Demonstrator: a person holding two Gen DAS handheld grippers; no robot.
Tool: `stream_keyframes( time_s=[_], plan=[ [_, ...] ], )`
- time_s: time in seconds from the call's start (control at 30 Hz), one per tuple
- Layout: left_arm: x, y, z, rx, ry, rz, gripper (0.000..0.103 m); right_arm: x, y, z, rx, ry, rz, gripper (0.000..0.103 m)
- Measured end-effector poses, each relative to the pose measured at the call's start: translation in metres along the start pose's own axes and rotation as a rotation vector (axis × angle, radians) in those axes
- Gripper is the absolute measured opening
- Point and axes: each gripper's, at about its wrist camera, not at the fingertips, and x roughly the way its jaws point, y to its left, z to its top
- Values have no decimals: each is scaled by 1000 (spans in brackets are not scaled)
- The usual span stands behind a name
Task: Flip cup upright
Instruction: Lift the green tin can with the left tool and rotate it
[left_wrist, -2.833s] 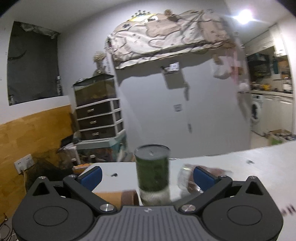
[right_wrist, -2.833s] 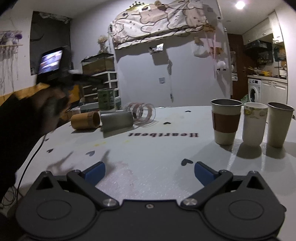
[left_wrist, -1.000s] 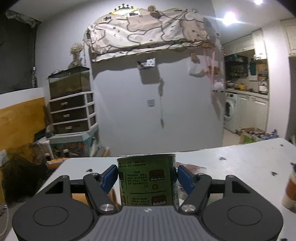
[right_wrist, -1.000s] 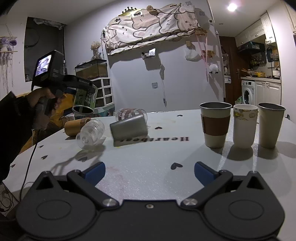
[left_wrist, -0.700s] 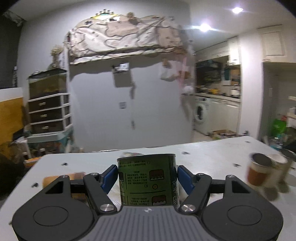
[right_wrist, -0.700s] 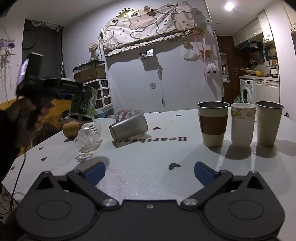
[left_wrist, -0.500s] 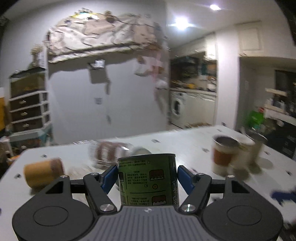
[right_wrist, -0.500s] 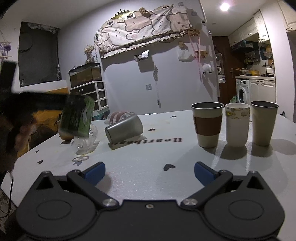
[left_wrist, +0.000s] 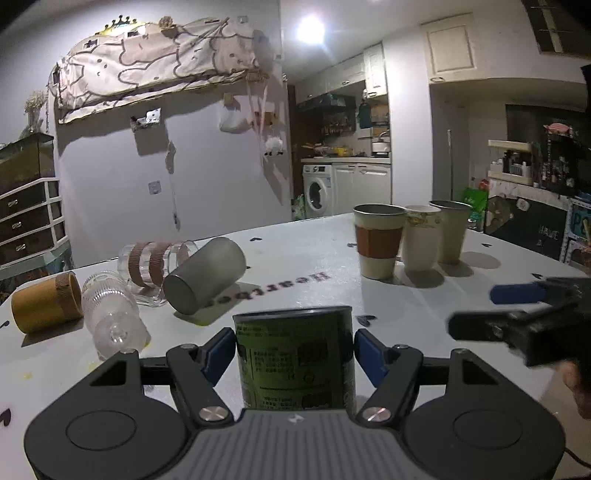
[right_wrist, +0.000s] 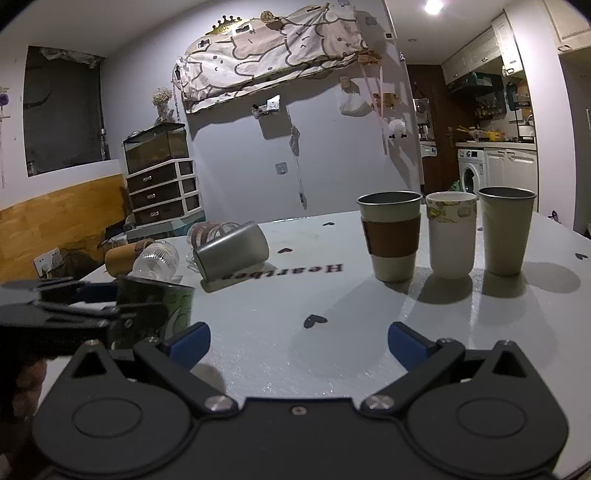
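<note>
Since the earlier frames the left gripper (left_wrist: 294, 349) has carried the green printed cylindrical cup (left_wrist: 294, 360) away from the pile of toppled cups at the table's far left and swung round toward the middle of the white heart-print table (left_wrist: 295, 266); the row of standing cups now sits ahead-right of it rather than out of view. Left gripper is closed on the green cup, blue pads pressing its sides, cup's long axis vertical in the left wrist view. Whether the mouth is up can't be told from that view; in the right wrist view the same cup (right_wrist: 162, 310) shows a dark rim on top, prob. the open mouth, so it looks upright or nearly so. Cup appears low over the table near the front-left edge, but contact w/ the surface isn't visible. Right gripper (right_wrist: 297, 341) is wide open, holds nothing, and hovers over bare table just beside the left one, to its right. Key relation: cup is already in the left gripper, axis upright, free table directly below, so the left hand is the one to finish; next move likely a straight set-down and release. Still lying on their sides behind: a grey metal tumbler (left_wrist: 205, 275), a clear ribbed plastic cup (left_wrist: 110, 317), a brown cardboard-look cup (left_wrist: 46, 302) and a clear glass w/ brown bands (left_wrist: 155, 260). Upright: a sleeved paper cup (left_wrist: 378, 236), a white patterned cup (left_wrist: 421, 238), a tall grey cup (left_wrist: 450, 230).
</note>
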Motion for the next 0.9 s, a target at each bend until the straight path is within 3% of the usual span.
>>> stream_keyframes(
  time_s=[0.2,0.23,0.33,0.37,0.5,0.7,0.87,0.9],
  plan=[
    [-10,3,-8,-29,83,-85,72,0,10,-6,-53,31,31,103],
    [-11,3,-7,-30,86,-92,74,1,11,-7,-54,36,36,103],
    [-14,8,0,-55,71,-116,95,5,13,-10,-56,62,58,103],
    [-13,8,3,-61,66,-125,96,7,14,-11,-63,76,67,103],
    [-1,10,22,-89,99,-168,96,15,26,-18,-102,125,110,103],
    [32,9,41,-126,212,-191,95,29,47,-26,-157,173,178,103],
    [44,12,42,-146,272,-180,74,39,62,-29,-188,197,225,103],
    [44,14,42,-158,275,-187,74,41,65,-29,-192,200,233,103]
  ],
)
